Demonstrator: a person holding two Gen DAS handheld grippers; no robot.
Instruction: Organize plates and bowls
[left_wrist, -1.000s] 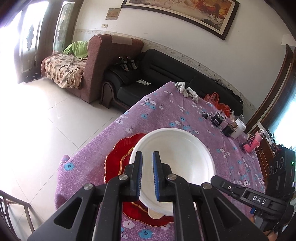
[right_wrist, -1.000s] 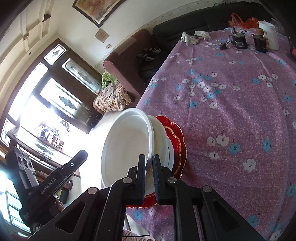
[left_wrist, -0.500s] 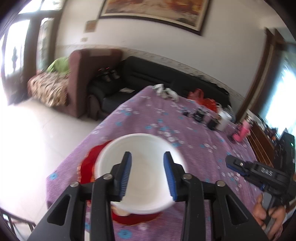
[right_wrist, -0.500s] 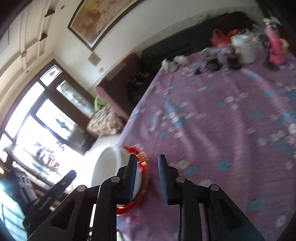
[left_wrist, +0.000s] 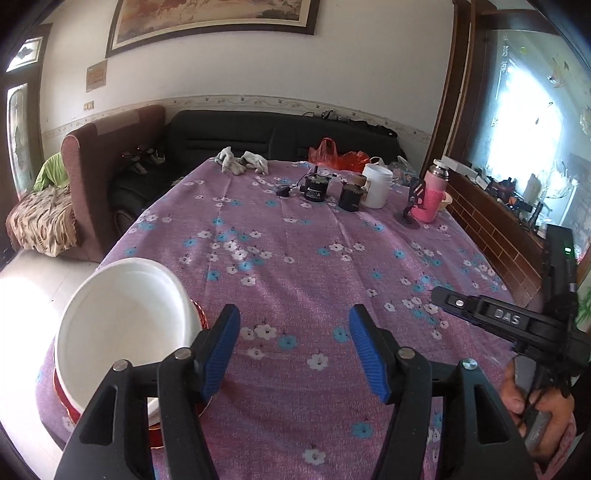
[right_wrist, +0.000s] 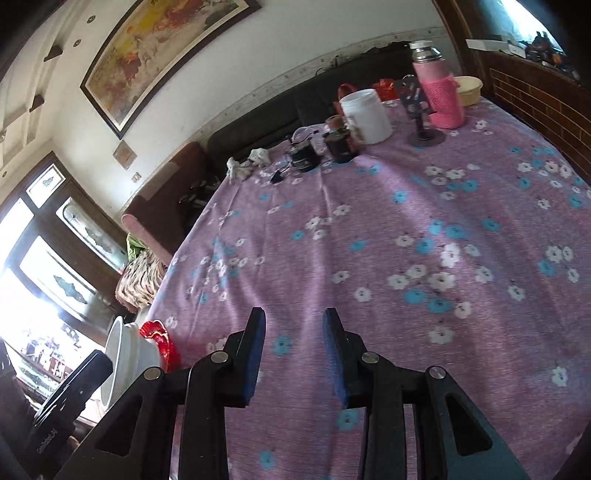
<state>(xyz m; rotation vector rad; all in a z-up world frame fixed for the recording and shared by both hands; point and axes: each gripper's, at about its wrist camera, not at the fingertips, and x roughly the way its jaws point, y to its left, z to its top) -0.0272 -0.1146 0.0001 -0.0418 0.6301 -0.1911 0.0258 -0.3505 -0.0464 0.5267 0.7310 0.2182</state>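
At the counter's (left_wrist: 295, 266) near-left corner, the deep white plastic bowl (left_wrist: 122, 317) sits stacked on the scalloped red plate (right_wrist: 159, 341); both hand-held grippers, left (left_wrist: 294, 350) and right (right_wrist: 293, 354), have just opened, empty and clear of it, so stacking looks finished.

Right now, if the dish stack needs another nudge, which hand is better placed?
Left, probably. The left gripper is open with its near finger beside the white bowl stacked on the red plate. The right gripper, also open, points at bare tablecloth, with the stack farther off at its left.
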